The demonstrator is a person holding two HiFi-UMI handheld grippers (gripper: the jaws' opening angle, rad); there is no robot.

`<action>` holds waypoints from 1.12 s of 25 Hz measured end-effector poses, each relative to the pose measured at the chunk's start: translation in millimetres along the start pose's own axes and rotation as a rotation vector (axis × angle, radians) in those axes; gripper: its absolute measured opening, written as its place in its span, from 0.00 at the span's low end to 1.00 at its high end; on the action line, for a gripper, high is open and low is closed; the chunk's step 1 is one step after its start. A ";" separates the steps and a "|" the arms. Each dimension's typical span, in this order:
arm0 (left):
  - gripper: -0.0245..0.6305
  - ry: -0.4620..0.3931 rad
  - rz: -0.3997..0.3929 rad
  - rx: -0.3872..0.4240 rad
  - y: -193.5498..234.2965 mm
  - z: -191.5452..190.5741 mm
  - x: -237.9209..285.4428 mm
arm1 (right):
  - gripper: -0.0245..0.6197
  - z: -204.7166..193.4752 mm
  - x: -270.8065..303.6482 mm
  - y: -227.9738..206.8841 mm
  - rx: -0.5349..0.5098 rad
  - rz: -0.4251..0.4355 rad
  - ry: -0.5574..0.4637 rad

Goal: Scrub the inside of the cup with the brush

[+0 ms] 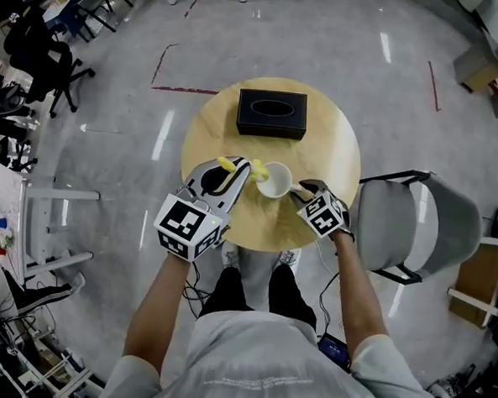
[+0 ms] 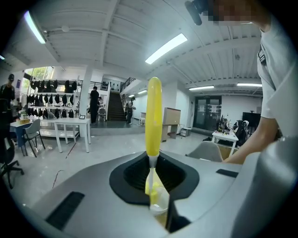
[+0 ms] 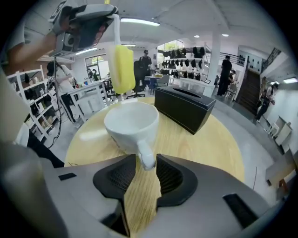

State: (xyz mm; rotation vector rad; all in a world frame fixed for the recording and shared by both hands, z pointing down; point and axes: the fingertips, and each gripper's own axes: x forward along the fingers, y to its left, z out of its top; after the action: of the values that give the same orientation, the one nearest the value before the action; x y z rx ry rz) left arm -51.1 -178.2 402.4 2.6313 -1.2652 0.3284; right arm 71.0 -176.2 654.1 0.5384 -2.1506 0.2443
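Observation:
A white cup (image 1: 274,180) (image 3: 132,124) stands on the round wooden table (image 1: 336,149), its handle turned toward my right gripper (image 1: 300,191) (image 3: 142,169). That gripper's jaws stand open, with the handle in the gap between them and not pressed. My left gripper (image 1: 238,172) (image 2: 156,186) is shut on the thin stem of a yellow brush (image 2: 153,116). In the right gripper view the brush (image 3: 122,67) hangs head-down just above the cup's far rim, outside the cup.
A black tissue box (image 1: 272,113) (image 3: 184,108) lies on the far side of the table behind the cup. A grey chair (image 1: 416,225) stands at the table's right. Desks and office chairs fill the room's left side.

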 end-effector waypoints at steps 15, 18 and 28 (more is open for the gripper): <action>0.11 -0.020 -0.353 0.140 -52.1 -17.2 33.1 | 0.19 -3.9 -2.3 8.5 0.092 -0.033 -0.021; 0.11 0.008 -0.386 0.180 -56.5 -30.5 45.9 | 0.19 -7.6 -0.7 7.8 0.132 -0.032 -0.033; 0.11 0.015 -0.401 0.161 -43.3 -55.8 72.9 | 0.19 -7.6 -0.1 7.2 0.121 -0.036 -0.037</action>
State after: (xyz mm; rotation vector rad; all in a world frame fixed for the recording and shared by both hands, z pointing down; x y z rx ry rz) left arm 21.1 -190.2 472.7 2.9254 -0.7041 0.3924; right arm 73.2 -167.1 658.7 0.6546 -2.1700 0.3485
